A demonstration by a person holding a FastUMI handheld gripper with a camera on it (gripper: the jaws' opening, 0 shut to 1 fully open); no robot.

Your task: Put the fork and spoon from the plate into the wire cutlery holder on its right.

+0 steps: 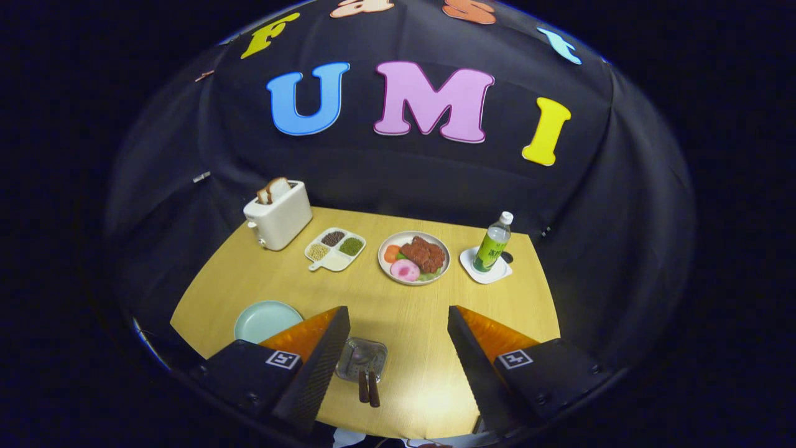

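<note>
Looking down, I see my claw (398,348) spread wide, gripping nothing; 2 brown handles (368,387) stand in the wire cutlery holder (361,359) between its fingers, right of the bare plate (264,320).

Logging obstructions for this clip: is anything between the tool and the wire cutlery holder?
Nothing visible. The tool is open, and the wire cutlery holder lies between its fingers, close to the left one. Two brown handles already stick out of it; the green plate beside it looks bare where it shows.
</note>
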